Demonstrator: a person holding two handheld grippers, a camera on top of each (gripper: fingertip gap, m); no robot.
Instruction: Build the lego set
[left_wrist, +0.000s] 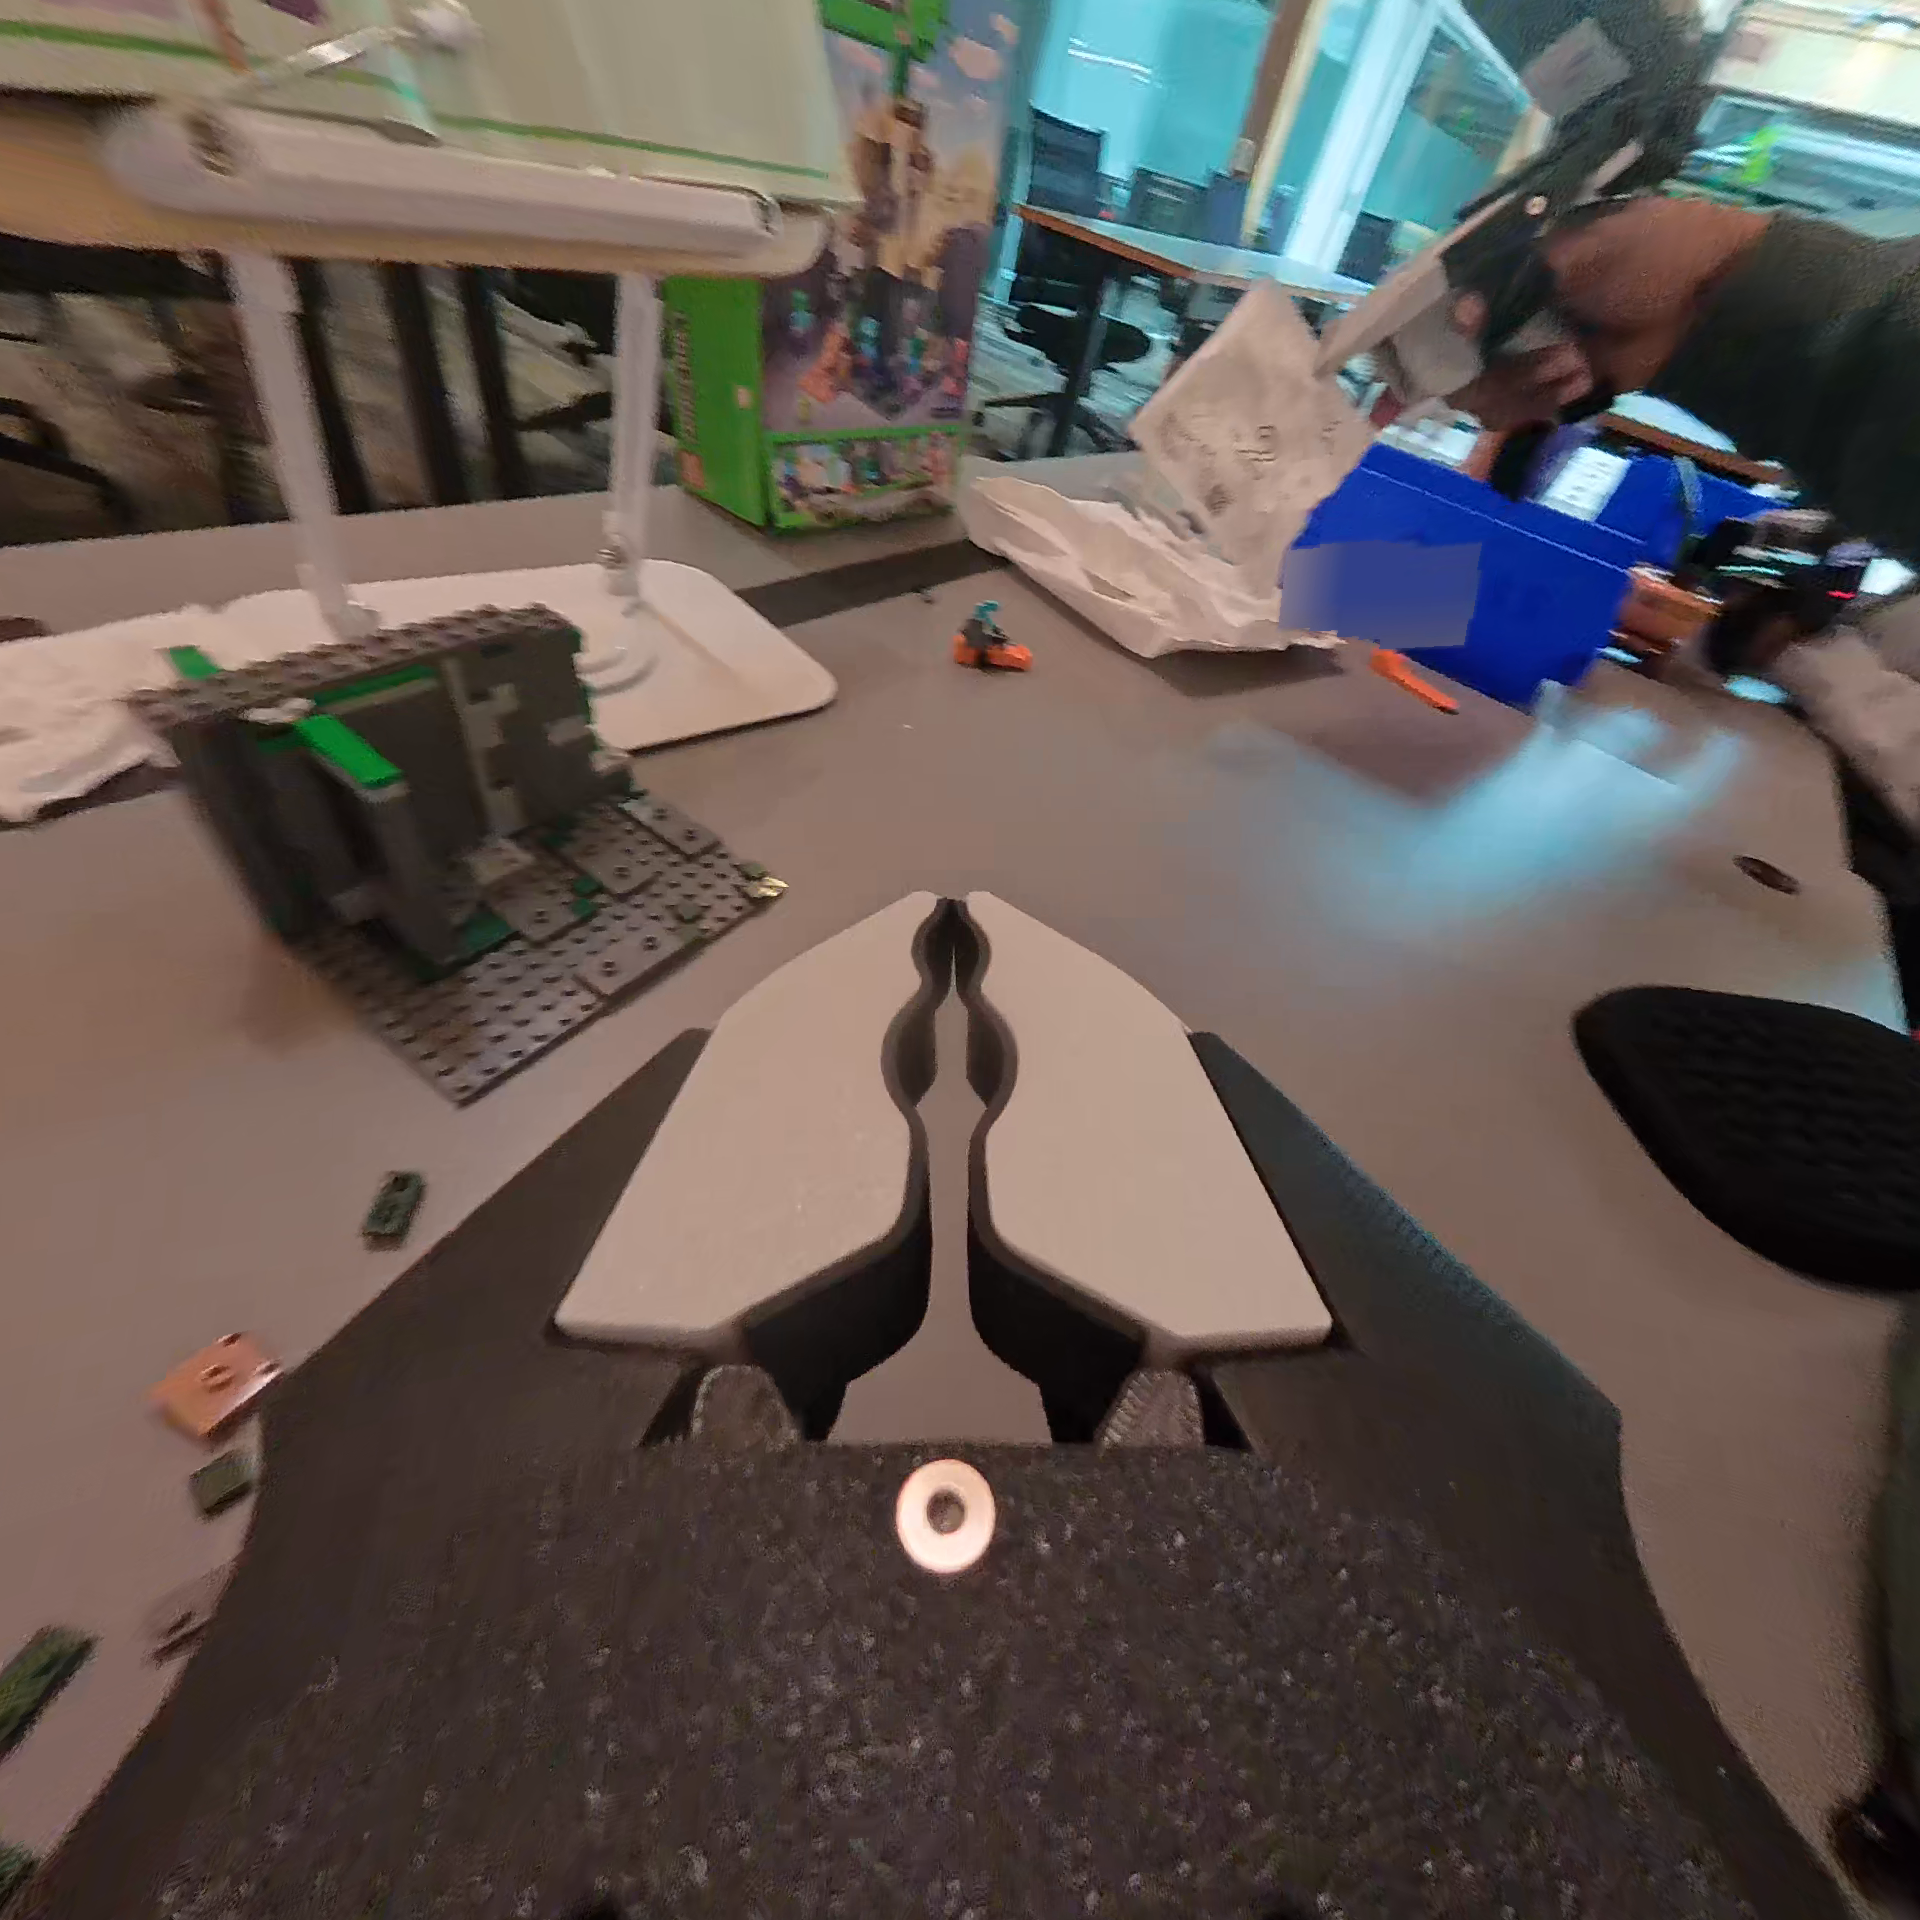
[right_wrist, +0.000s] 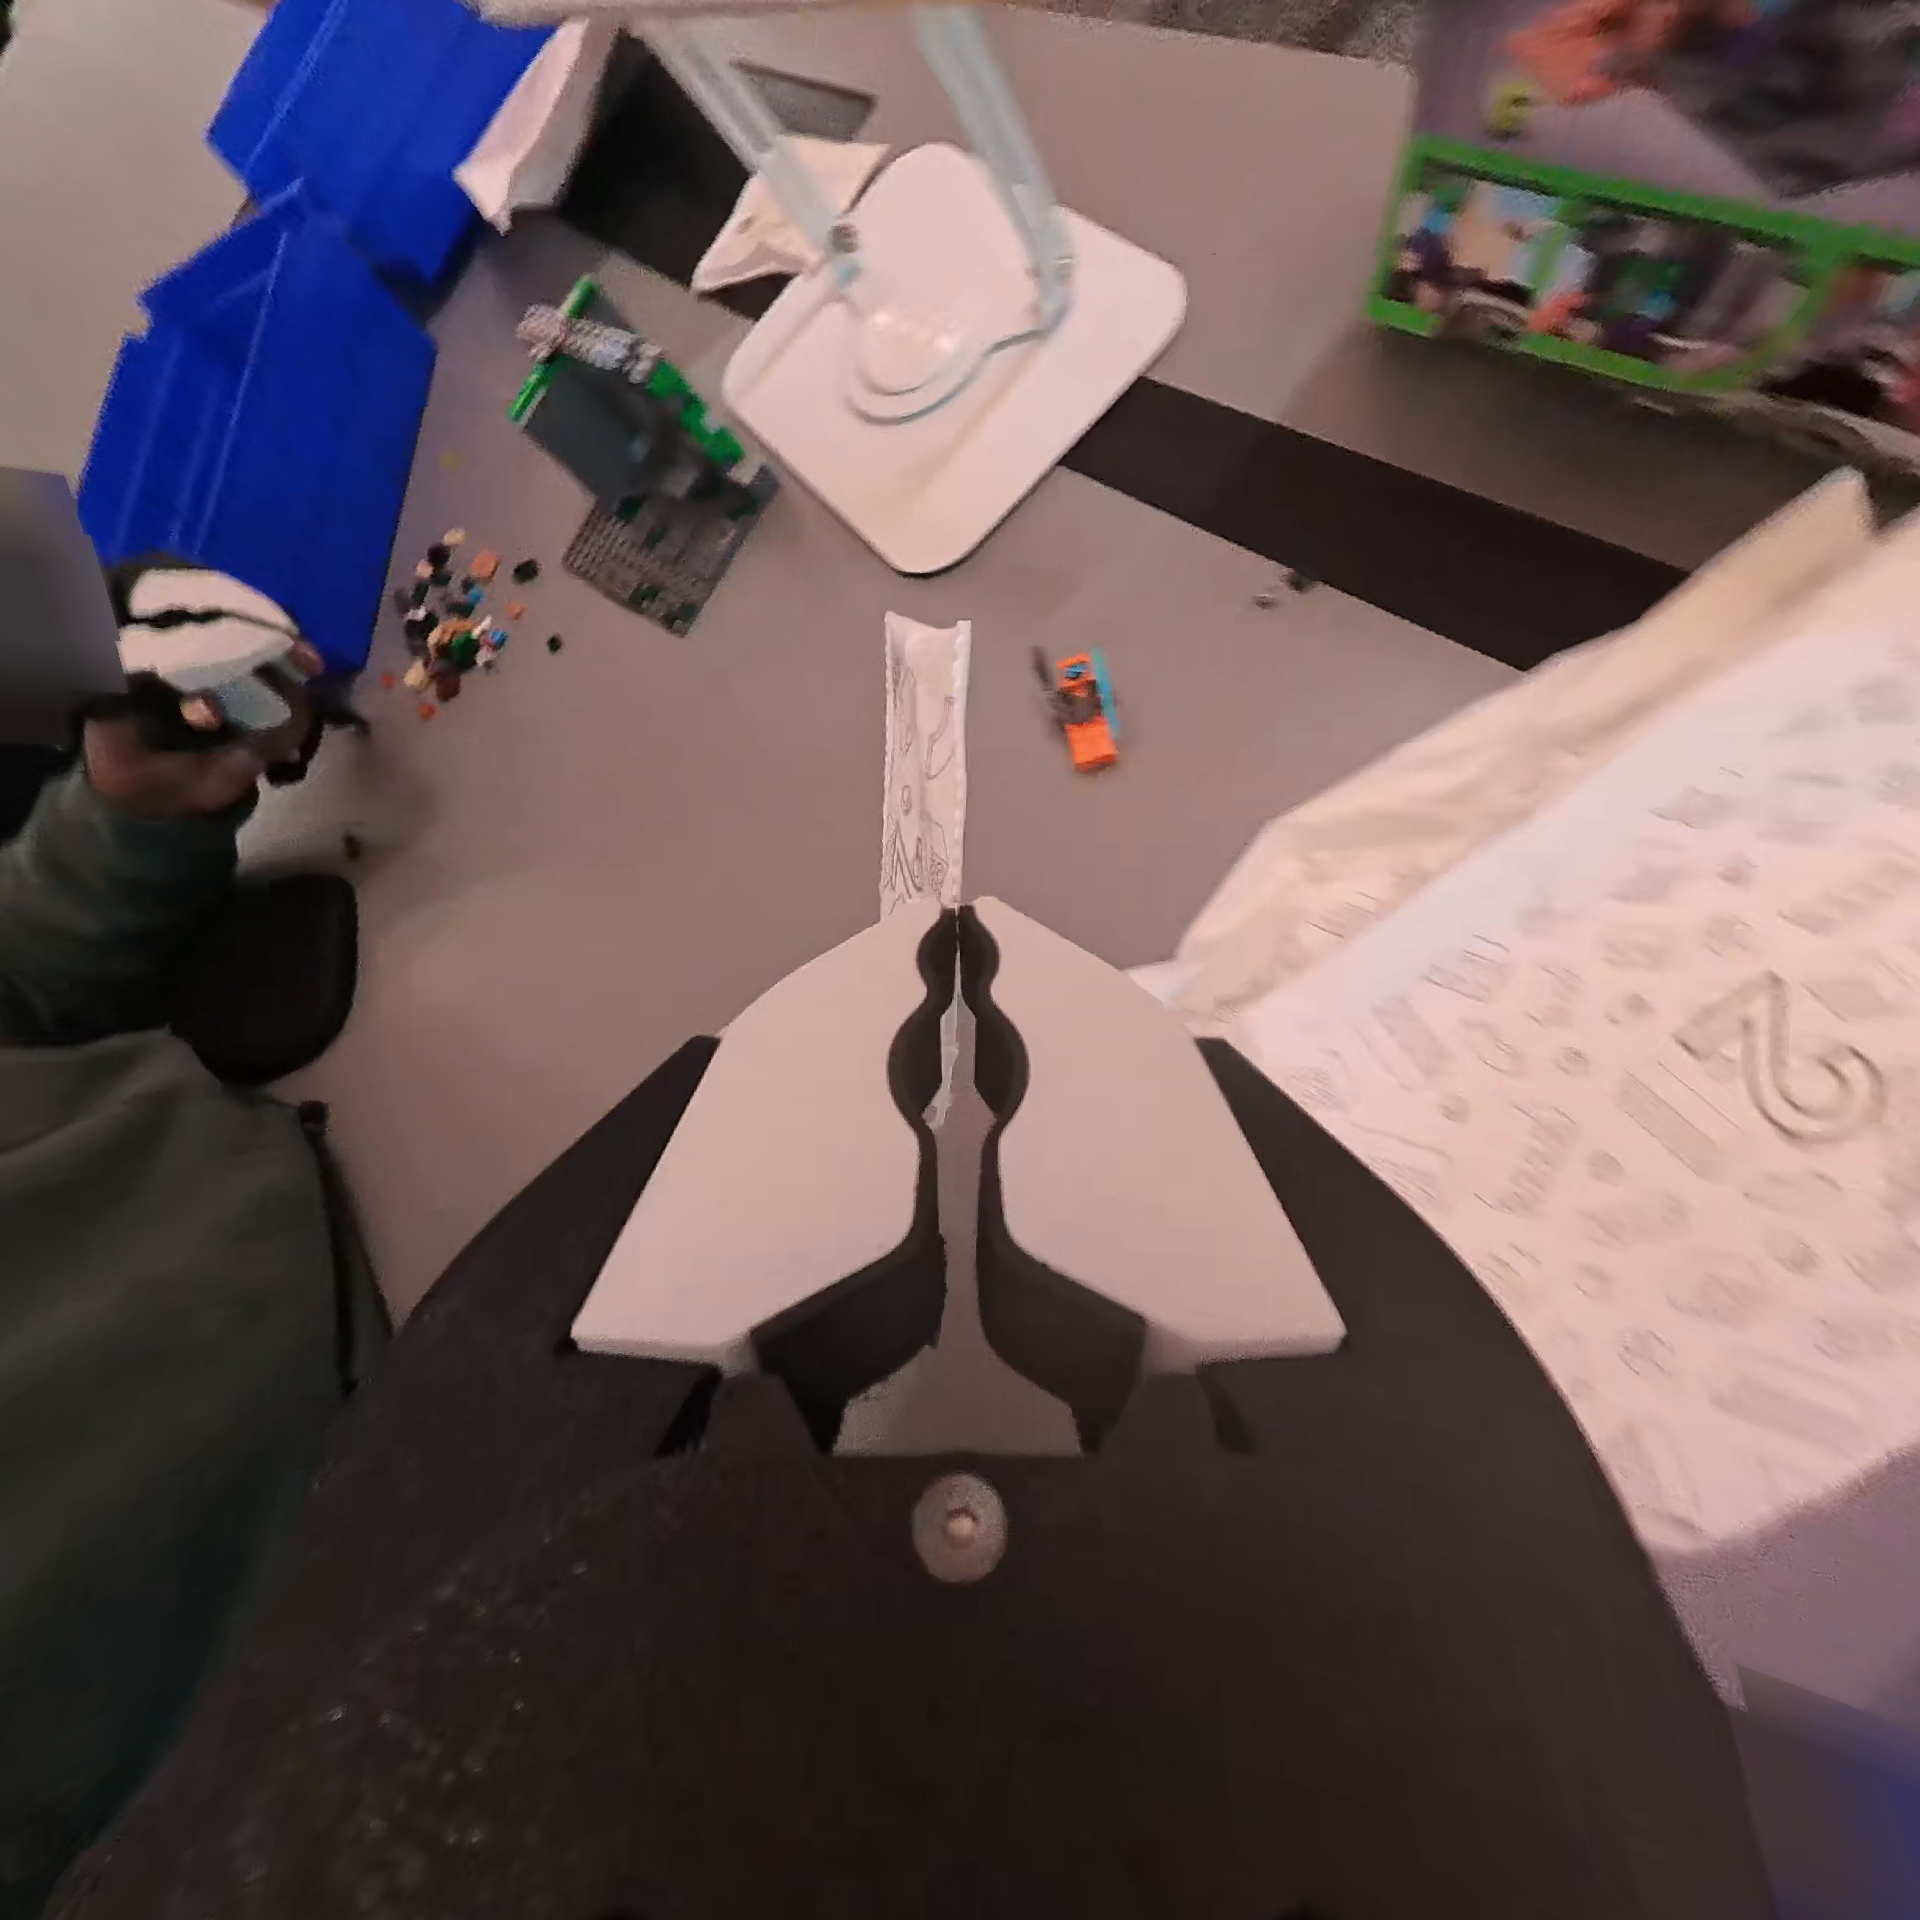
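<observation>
A dark grey and green lego build (left_wrist: 416, 790) stands on its grey baseplate on the table, to the front left of my left gripper (left_wrist: 951, 909), which is shut and empty above the table. My right gripper (right_wrist: 956, 912) is shut on the edge of a white printed paper bag (right_wrist: 925, 769), held up in the air. It also shows in the left wrist view (left_wrist: 1455, 312), with the bag (left_wrist: 1247, 416) hanging from it. The build (right_wrist: 644, 468) lies far below. A small orange model (right_wrist: 1086, 717) sits on the table, also in the left wrist view (left_wrist: 992, 644).
A pile of loose pieces (right_wrist: 457, 623) lies beside blue bins (right_wrist: 270, 416). A few loose pieces (left_wrist: 395, 1205) lie near my left gripper. A white lamp base (right_wrist: 956, 353), the set's box (left_wrist: 852, 312), crumpled white paper (left_wrist: 1122, 561) and a black chair (left_wrist: 1766, 1132) surround the work area. One gripper's finger ends stand about 40 cm off the other's. Between my right fingertips and the small orange model (right_wrist: 1086, 717) there is roughly 20 cm.
</observation>
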